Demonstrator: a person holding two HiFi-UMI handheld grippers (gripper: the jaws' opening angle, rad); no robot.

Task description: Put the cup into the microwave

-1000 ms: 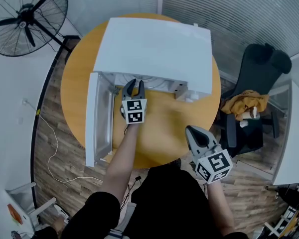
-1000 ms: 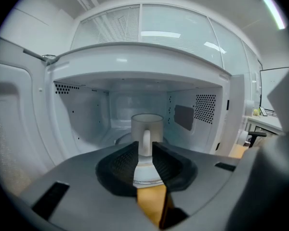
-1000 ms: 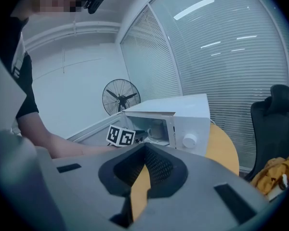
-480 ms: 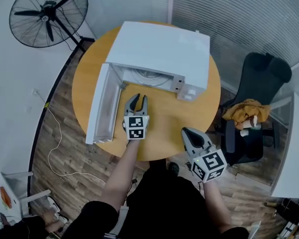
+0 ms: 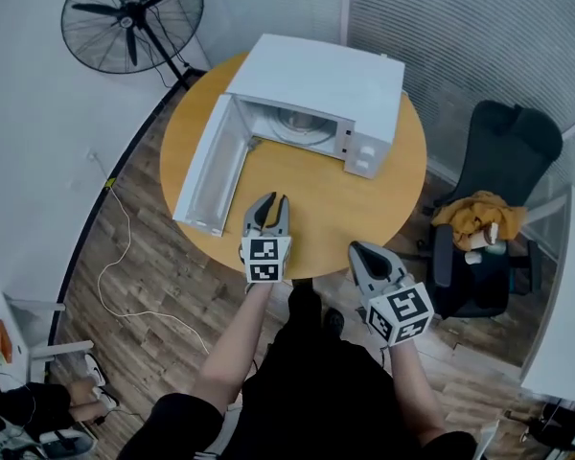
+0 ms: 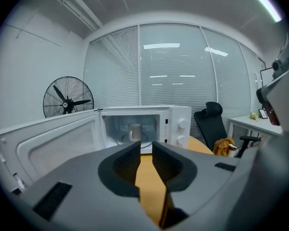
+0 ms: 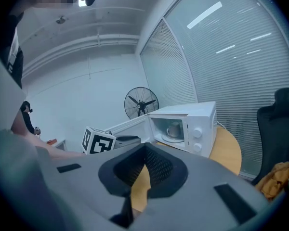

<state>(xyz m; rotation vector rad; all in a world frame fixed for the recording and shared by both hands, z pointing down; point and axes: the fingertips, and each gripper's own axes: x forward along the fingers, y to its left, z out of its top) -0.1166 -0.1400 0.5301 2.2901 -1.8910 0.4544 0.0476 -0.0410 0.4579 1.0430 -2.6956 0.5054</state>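
Note:
A white microwave (image 5: pixel 316 80) stands on the round yellow table (image 5: pixel 335 199), its door (image 5: pixel 206 175) swung wide open to the left. A pale cup (image 6: pixel 135 132) sits upright on the turntable inside; the right gripper view shows the cup (image 7: pixel 174 129) there too. My left gripper (image 5: pixel 270 202) hovers over the table's near edge, well short of the microwave, its jaws a narrow gap apart and empty. My right gripper (image 5: pixel 357 250) hangs just off the table's near rim, jaws closed together, holding nothing.
A black floor fan (image 5: pixel 132 17) stands beyond the table on the left. A black office chair (image 5: pixel 503 142) with a mustard cloth (image 5: pixel 470 214) on it is on the right. A thin cable (image 5: pixel 115 257) trails over the wooden floor.
Both grippers have drawn back from the microwave toward the table's near edge. The left gripper was at the oven's mouth; its jaws are now closer together.

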